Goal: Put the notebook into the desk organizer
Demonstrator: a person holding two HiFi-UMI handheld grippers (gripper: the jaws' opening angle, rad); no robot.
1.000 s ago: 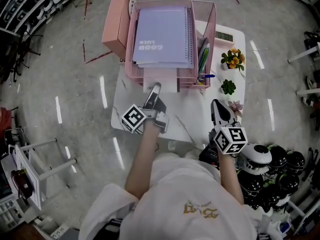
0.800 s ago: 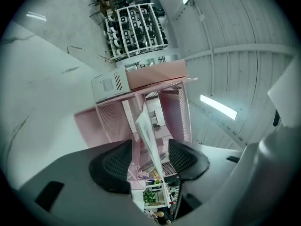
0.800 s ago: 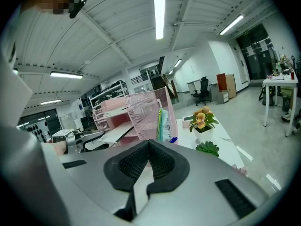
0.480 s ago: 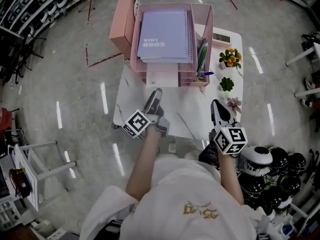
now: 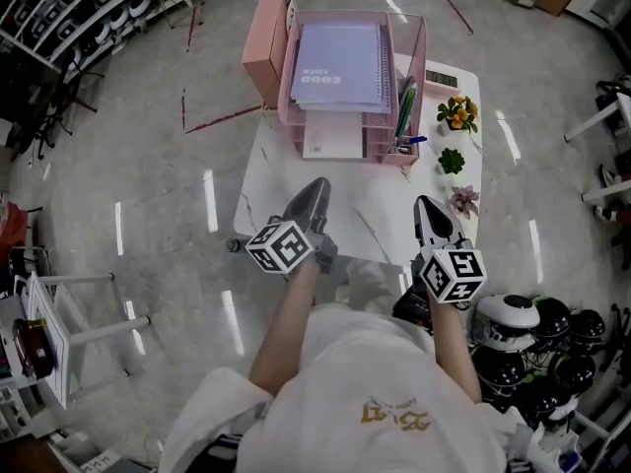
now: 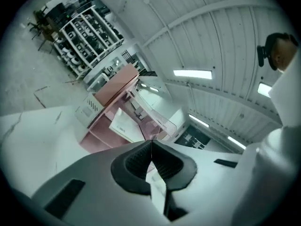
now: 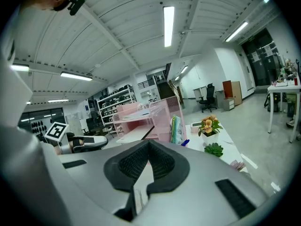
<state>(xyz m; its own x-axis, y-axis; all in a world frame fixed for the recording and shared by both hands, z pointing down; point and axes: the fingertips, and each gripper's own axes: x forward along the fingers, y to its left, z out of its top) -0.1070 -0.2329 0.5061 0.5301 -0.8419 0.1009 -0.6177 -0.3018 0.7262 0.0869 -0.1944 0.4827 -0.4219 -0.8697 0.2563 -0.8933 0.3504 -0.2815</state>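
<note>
A lavender spiral notebook (image 5: 341, 64) lies flat on the top tier of the pink wire desk organizer (image 5: 292, 67) at the far side of the white table (image 5: 380, 215). The same organizer (image 6: 101, 126) appears in the left gripper view, and as pink mesh (image 7: 162, 117) in the right gripper view. My left gripper (image 5: 317, 190) hovers over the table's near left part, well short of the organizer, jaws shut with nothing between them. My right gripper (image 5: 426, 208) rests near the table's front right, shut and empty.
White paper (image 5: 333, 134) sits in the organizer's lower tray, pens (image 5: 404, 116) in its right compartment. A calculator (image 5: 440, 75), an orange flower pot (image 5: 456, 114) and two small plants (image 5: 452, 161) line the table's right side. Black helmets (image 5: 537, 348) stand on the floor at right.
My left gripper has pulled back from the organizer's front toward me and its jaws have shut. The view has shifted, so the organizer appears farther off. The right gripper has stayed put.
</note>
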